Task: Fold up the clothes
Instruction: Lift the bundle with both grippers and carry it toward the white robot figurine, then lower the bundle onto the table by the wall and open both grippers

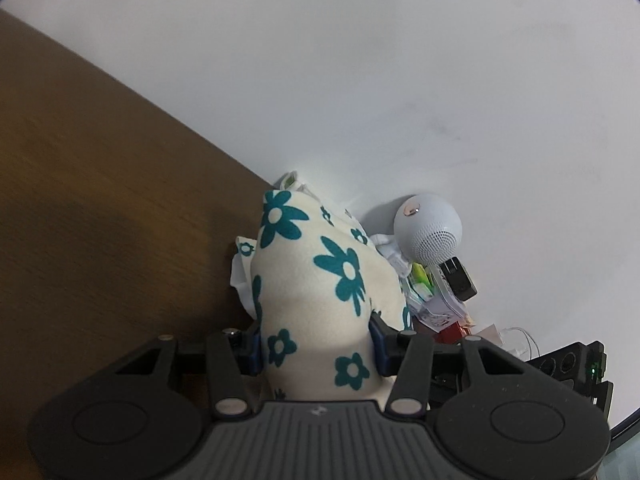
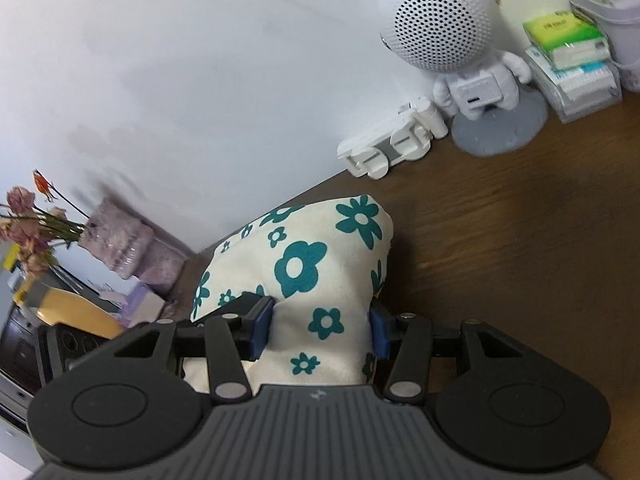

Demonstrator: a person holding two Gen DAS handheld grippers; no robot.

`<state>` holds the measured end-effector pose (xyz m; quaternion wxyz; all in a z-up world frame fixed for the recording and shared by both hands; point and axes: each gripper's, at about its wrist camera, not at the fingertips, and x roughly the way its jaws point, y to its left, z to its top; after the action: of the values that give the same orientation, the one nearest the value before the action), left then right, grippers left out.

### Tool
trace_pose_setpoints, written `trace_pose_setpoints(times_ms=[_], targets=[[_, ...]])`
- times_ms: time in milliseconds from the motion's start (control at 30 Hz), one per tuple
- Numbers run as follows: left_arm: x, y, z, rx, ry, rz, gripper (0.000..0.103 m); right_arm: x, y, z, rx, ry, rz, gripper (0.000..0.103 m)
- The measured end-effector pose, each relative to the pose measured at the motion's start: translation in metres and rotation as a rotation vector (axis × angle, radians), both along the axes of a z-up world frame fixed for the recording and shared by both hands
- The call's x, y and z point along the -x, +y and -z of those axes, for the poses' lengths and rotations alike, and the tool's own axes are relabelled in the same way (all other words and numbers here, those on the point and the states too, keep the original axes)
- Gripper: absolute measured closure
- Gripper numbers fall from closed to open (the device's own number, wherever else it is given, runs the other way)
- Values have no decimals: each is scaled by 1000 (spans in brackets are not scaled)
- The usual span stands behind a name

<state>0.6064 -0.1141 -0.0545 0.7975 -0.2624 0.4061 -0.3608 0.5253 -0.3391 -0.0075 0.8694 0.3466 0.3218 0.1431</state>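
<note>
A cream cloth with teal flowers (image 1: pixel 320 280) fills the space between the blue pads of my left gripper (image 1: pixel 318 346), which is shut on it and holds it above the brown wooden table (image 1: pixel 100 200). The same cloth (image 2: pixel 316 280) bulges between the blue pads of my right gripper (image 2: pixel 320 330), which is shut on it too. The cloth bunches up forward of both grippers. Its lower part is hidden behind the gripper bodies.
A white astronaut-shaped speaker (image 2: pixel 452 36) stands by the white wall (image 2: pixel 200 60), with a white folding stand (image 2: pixel 392 140) and stacked boxes (image 2: pixel 572 56) beside it. A pale purple vase with dried flowers (image 2: pixel 120 240) stands at the left. The speaker (image 1: pixel 428 228) and clutter show in the left wrist view.
</note>
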Motion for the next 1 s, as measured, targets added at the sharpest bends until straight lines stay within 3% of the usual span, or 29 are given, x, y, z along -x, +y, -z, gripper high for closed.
trace_pose_setpoints(times_ms=[200,300,400,500,567,633,667,700,767,867,1000], targets=[[-1,-1,8,-7,3,8,52,-18,-2,9,52,24,2,53],[3,1,1,-28,-27,-11,37,-15,-5,9,26,24,5,46],[16,6,-19,-99,-125,-51,30,-4,-10,-3,16,-13,19,42],[36,6,-44,-204,-289,-121,29,15,-6,-28,128,-145,73,38],[49,4,-55,-263,-381,-156,32,19,4,-37,203,-202,78,39],[55,-5,-56,-311,-422,-145,54,17,18,-40,271,-230,60,57],[58,-9,-56,-336,-442,-139,60,16,25,-42,305,-245,51,74],[61,-13,-57,-360,-463,-133,70,14,32,-42,338,-252,40,82],[65,-21,-56,-408,-495,-122,74,6,44,-34,406,-231,24,84],[53,-24,-43,-439,-443,-112,74,0,56,-28,476,-220,12,84],[44,-18,-37,-407,-391,-96,74,-5,59,-20,482,-181,1,84]])
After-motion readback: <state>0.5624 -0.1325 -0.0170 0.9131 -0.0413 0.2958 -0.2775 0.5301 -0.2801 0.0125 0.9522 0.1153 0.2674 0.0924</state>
